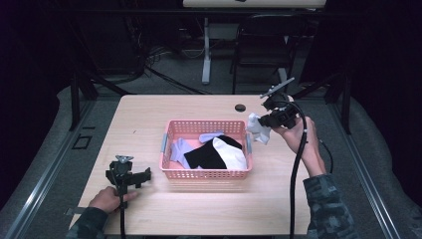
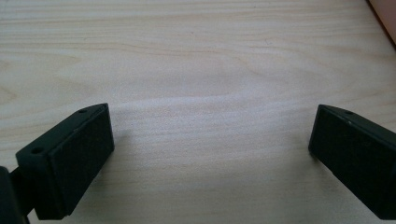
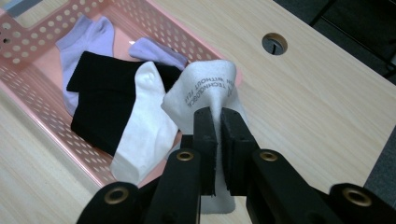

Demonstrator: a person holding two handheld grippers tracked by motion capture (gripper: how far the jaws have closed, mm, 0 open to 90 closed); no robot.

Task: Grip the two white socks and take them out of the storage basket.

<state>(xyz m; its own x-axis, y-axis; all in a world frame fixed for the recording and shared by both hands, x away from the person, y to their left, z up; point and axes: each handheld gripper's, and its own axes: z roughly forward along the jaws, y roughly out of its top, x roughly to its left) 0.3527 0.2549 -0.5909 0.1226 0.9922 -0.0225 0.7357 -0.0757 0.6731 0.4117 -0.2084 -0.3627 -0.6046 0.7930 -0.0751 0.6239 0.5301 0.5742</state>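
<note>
Nearest the person, at the front left of the pale wooden table [image 1: 149, 209], the left gripper [image 1: 128, 175] rests low over bare wood, held by the left hand [image 1: 107, 199]. Its two black jaws stand wide apart with nothing between them in the left gripper view [image 2: 210, 140]. Just beyond, mid-table, sits the pink perforated plastic basket [image 1: 171, 130], holding a black sock [image 3: 100, 98], a white sock [image 3: 142, 126] lying over it, and lilac socks [image 3: 81, 39] beneath. Beside the basket's right end, raised above the tabletop, the right gripper [image 3: 219, 116] is clamped tight on a white printed sock [image 3: 205, 88], which hangs from the jaws. Farther back lies a round dark cable hole [image 1: 240, 107].
</note>
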